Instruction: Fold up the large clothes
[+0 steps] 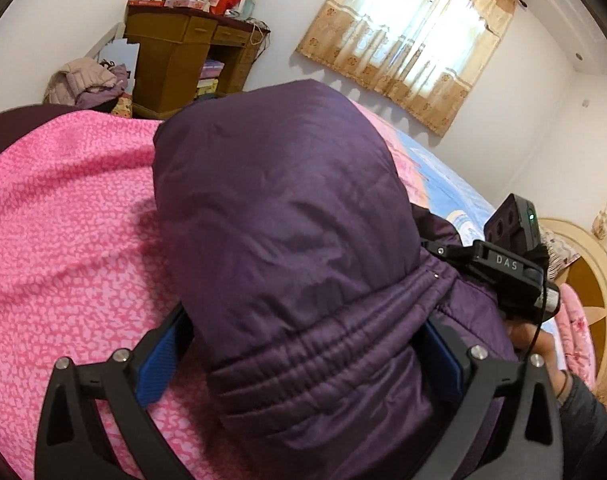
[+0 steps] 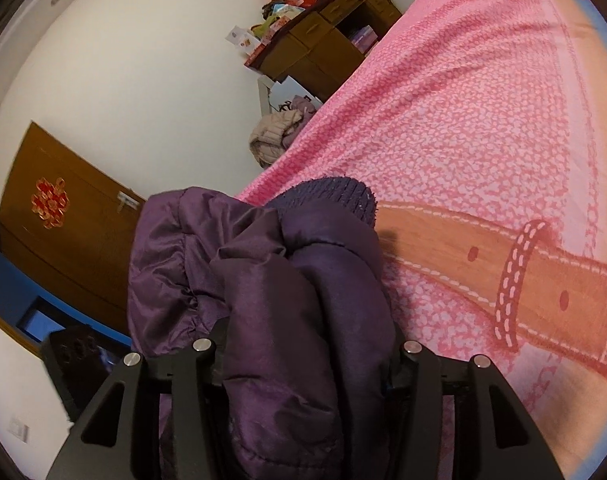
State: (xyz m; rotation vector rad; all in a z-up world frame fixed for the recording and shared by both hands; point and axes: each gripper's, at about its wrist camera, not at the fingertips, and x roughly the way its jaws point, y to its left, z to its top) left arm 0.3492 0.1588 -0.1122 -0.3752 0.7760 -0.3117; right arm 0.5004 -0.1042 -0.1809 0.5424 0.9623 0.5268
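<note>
Jacket (image 1: 287, 248), purple and quilted, lies on the pink bedspread (image 1: 63, 240), long axis running away from the left tongs (image 1: 303, 364), spread wide astride it; right tongs (image 2: 307, 364) seemingly pinch a bunched fold.

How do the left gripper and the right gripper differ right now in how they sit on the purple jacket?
The left gripper stands wide, its blue pads showing beside the purple jacket, while the right gripper is narrower, its pads buried in bunched fabric. The left straddles a smooth quilted fold; the right holds a crumpled bundle near the knit cuff. Both are black and work over the pink bedspread.
</note>
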